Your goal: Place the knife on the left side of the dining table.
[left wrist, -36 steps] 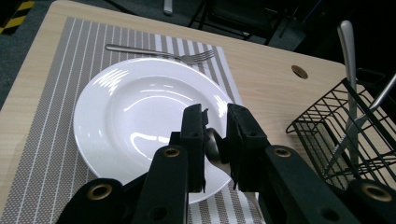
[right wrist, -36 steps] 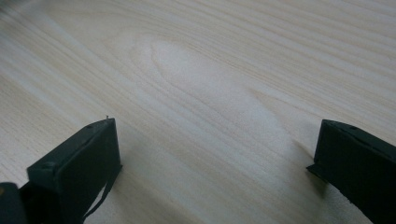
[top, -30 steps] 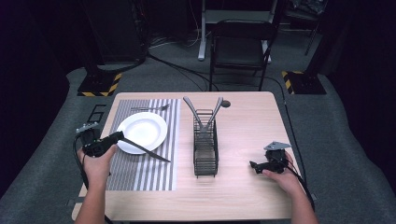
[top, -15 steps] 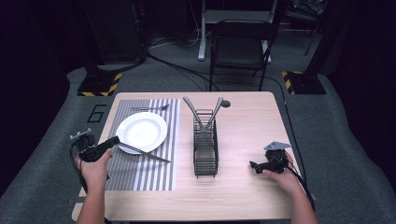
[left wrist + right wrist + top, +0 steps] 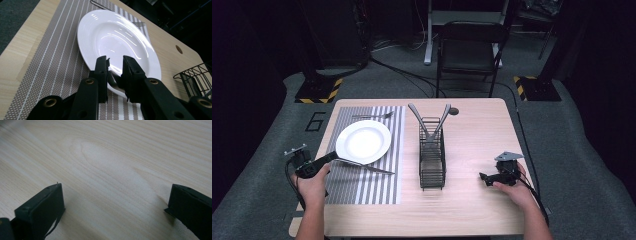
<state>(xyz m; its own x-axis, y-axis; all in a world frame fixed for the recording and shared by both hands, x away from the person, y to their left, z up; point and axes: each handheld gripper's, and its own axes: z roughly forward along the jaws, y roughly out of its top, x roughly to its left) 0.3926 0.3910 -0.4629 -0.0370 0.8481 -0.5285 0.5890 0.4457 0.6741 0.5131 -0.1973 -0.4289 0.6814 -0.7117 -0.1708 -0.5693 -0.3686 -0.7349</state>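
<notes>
As the left claw (image 5: 115, 65) has sunk beside the plate (image 5: 117, 40), clenched on the knife (image 5: 362, 165), right claw (image 5: 115, 202) released, unmoved.

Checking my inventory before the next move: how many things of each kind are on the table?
Plate: 1
Placemat: 1
Wire caddy: 1
Knife: 1
Fork: 1
Utensils standing in the caddy: 2
Total: 7
</notes>
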